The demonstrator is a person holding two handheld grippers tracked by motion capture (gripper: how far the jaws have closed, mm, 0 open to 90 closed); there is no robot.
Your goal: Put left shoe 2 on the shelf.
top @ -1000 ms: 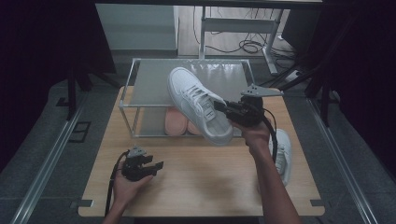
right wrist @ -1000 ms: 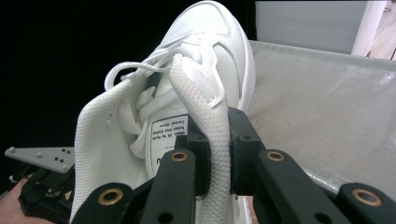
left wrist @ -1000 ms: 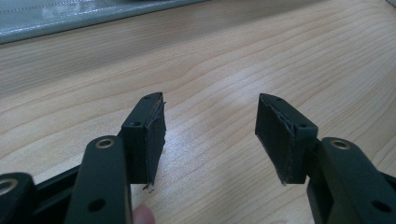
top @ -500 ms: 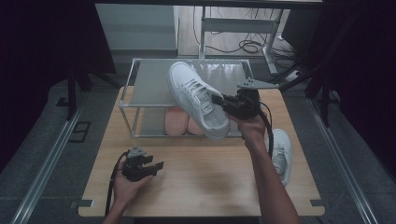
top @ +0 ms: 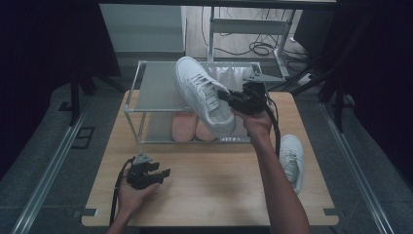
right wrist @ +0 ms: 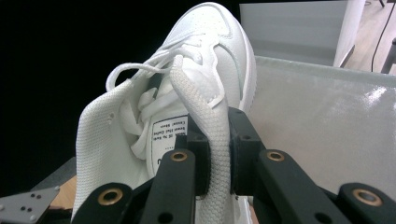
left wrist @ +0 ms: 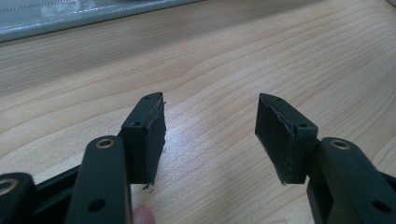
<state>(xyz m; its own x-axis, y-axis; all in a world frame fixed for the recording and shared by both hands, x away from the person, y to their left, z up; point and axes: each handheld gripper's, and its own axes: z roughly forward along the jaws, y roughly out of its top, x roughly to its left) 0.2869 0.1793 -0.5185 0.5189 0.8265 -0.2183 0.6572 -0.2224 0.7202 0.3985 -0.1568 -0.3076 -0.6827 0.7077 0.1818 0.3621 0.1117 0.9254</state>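
White sneaker (top: 204, 100) up in air over top shelf of metal rack (top: 132, 97), toe pointing away and up, heel end low near rack's front edge. Right gripper (top: 233, 101) clamped on collar wall at shoe opening; in right gripper view, jaws pinched tight on padded mesh rim (right wrist: 212, 140), shoe hanging off that one fold.

Handling, as judged: light, upper soft and bendy, sole stiffer; likely to swing or droop from a collar pinch, so slow moves. Knit rim grippy, not slippery, not fragile. Better hold prob. at heel counter or sidewall near sole for less sag.

Left gripper (top: 146, 171) resting low on wooden table (top: 219, 195), jaws wide apart, nothing between them.

Second white sneaker (top: 291, 155) on table at right edge, well apart. Pink pair (top: 187, 127) on lower shelf.

Writing: tongue label (right wrist: 169, 133) w/ small black print, too small to read. No brand mark legible.
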